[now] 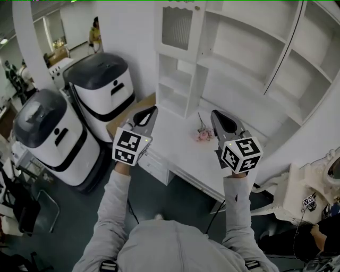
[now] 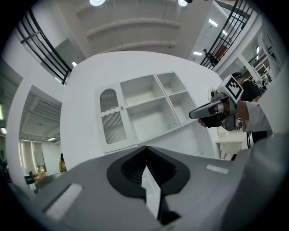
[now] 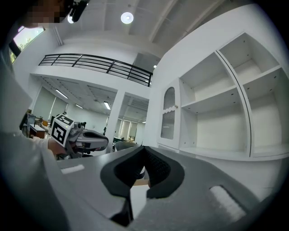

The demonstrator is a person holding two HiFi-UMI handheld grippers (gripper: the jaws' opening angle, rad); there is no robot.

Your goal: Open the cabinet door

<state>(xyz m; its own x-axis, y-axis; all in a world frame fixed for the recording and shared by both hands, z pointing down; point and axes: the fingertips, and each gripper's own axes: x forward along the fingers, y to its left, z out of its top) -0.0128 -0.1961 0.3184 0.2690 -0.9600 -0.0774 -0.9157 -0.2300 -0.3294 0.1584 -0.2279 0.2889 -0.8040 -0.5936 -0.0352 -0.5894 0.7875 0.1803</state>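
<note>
1. Far left, head view: a nearer white machine (image 1: 45, 138) and a farther white machine (image 1: 103, 90), both rounded and dark-topped, stand side by side on the floor; a person in yellow (image 1: 95, 34) stands well behind them.
2. Left gripper (image 1: 151, 112): held out level over the left end of the white desk (image 1: 175, 146); its own view shows the jaws pressed together at the tips with nothing between them; its marker cube (image 1: 130, 146) sits just ahead of the sleeve.
3. Cabinet door (image 1: 177, 26): the task's thing; white, with a ribbed panel, and a small knob (image 1: 197, 7) at its upper right edge; it lies flush with the frame, closed, at the left end of the hutch above the desk; it is ahead of the left gripper and well apart from both grippers.
4. Pink flower sprig (image 1: 203, 133): lies on the desk top between the two grippers, touching neither.
5. Right gripper (image 1: 217, 118): level, beside the left one and apart from it; its own view shows the jaws closed on each other and empty.
6. Open shelves (image 1: 249, 48): right of the door; white; the compartments in view are bare.
7. Far right: an ornate white furniture piece (image 1: 313, 183) stands beside the desk's end.
</note>
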